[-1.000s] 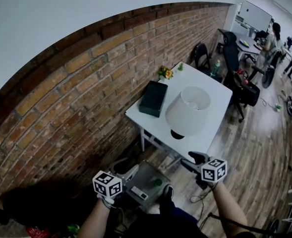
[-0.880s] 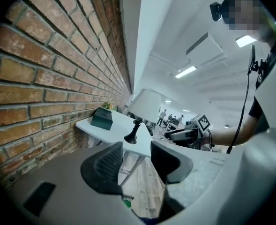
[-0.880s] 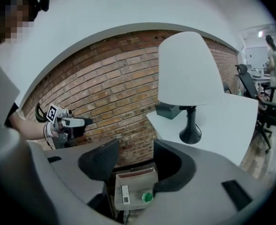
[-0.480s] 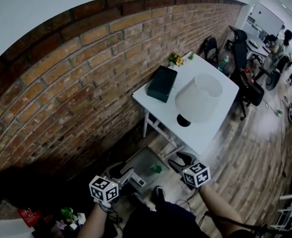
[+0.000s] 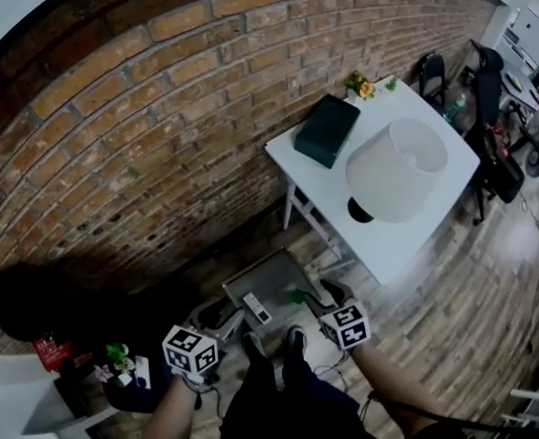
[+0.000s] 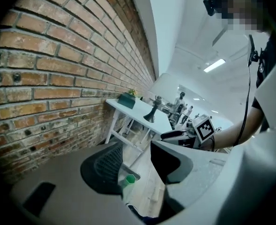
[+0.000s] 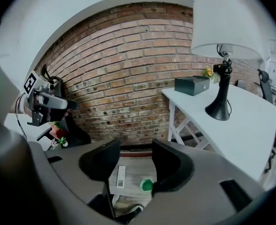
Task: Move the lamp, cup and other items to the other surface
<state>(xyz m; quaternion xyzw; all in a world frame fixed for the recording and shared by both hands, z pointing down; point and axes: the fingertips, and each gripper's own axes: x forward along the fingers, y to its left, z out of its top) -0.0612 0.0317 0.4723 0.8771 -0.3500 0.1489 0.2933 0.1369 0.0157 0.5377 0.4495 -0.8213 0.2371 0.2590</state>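
Observation:
A white-shaded lamp (image 5: 399,167) with a black base stands on the white table (image 5: 393,250), beside a dark green box (image 5: 327,128) and small flowers (image 5: 359,85). Below the table's near end lies a low grey platform (image 5: 267,280) bearing a green cup (image 5: 296,295) and a white remote (image 5: 257,307). My left gripper (image 6: 137,165) is open and empty, hovering over the platform's left side. My right gripper (image 7: 135,165) hangs above the cup (image 7: 146,185) and remote (image 7: 121,176). Its jaws have been closing a little with nothing between them, and they stand open.
A brick wall (image 5: 159,154) runs along the left behind table and platform. A small white shelf (image 5: 45,410) with plants and a red item sits at lower left. Office chairs (image 5: 484,71) stand past the table. The person's shoes (image 5: 274,346) rest by the platform.
Both grippers have dropped toward the low grey platform, and the view has tipped further down. The table and lamp now sit higher and further right in the head view.

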